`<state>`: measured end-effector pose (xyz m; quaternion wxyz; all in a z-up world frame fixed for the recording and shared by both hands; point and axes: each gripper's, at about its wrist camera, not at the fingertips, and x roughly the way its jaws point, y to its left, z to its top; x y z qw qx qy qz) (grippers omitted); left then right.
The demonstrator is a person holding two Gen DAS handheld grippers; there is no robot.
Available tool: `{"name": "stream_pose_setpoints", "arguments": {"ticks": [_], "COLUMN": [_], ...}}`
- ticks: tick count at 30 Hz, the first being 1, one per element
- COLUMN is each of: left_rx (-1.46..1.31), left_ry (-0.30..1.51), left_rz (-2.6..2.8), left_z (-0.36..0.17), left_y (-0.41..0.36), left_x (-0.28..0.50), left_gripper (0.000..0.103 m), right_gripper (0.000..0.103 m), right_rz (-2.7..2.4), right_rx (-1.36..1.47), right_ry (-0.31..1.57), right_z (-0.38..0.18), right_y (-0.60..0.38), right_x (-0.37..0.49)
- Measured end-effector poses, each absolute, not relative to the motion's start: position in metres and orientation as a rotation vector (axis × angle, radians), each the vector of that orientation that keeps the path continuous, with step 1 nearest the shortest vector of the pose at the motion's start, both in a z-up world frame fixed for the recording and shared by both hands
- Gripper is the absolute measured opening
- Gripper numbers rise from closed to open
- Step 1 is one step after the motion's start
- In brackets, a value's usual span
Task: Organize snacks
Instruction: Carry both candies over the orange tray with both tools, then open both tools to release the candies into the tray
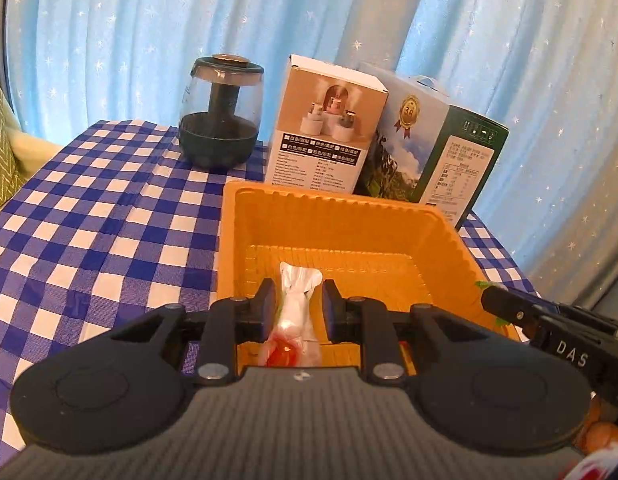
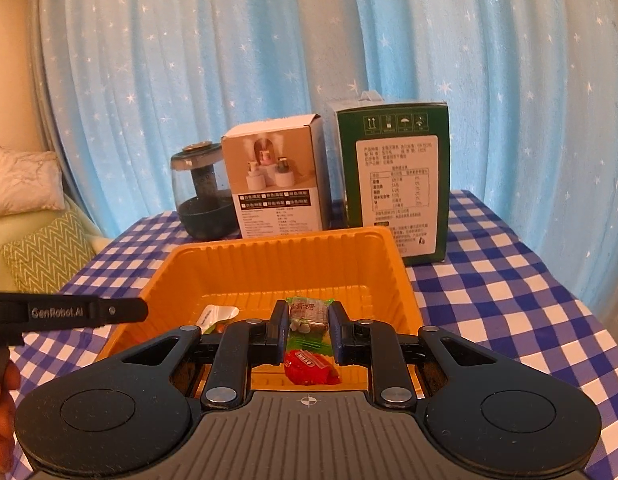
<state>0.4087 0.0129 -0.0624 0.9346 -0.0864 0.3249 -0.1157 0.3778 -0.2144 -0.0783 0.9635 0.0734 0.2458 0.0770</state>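
My left gripper (image 1: 299, 298) is shut on a white-wrapped snack (image 1: 295, 280) with a red print at its near end. It hangs over the near part of the orange plastic tray (image 1: 349, 196). My right gripper (image 2: 309, 316) is shut on a green-wrapped candy (image 2: 307, 310) with a brown label, over the same tray (image 2: 277, 240). A red wrapper (image 2: 309, 366) shows just below it; I cannot tell whether it is held or lies in the tray. Each gripper shows in the other's view: the right gripper (image 1: 493, 300) at the tray's right wall, the left gripper (image 2: 143, 309) at its left wall with the white snack (image 2: 217, 316).
Behind the tray stand a dark glass humidifier (image 1: 219, 120), a white product box (image 1: 321, 132) and a green box (image 1: 437, 152). A blue-and-white checked cloth (image 1: 89, 220) covers the table. A blue starred curtain hangs behind. Cushions (image 2: 45, 256) lie off the table's left edge.
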Motion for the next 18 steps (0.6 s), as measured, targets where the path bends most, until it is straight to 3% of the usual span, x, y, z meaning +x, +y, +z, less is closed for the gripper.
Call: {"name": "stream_pose_setpoints", "arguments": {"ticks": [14,18], "left_rx": [-0.212,-0.211], "left_ry": [0.669,0.662], "left_rz": [-0.221,-0.214], "left_z": [-0.062,-0.061], "left_y": [0.024,0.025], "left_x": [0.406,0.406], "left_gripper": [0.021,0.026], "right_gripper": [0.022,0.022], "right_rz": [0.192,0.229], "right_rx": [0.224,0.219], "right_ry": [0.501,0.493], "right_z": [-0.076,-0.077], "right_y": [-0.217,-0.208], "right_x": [0.385,0.389]}}
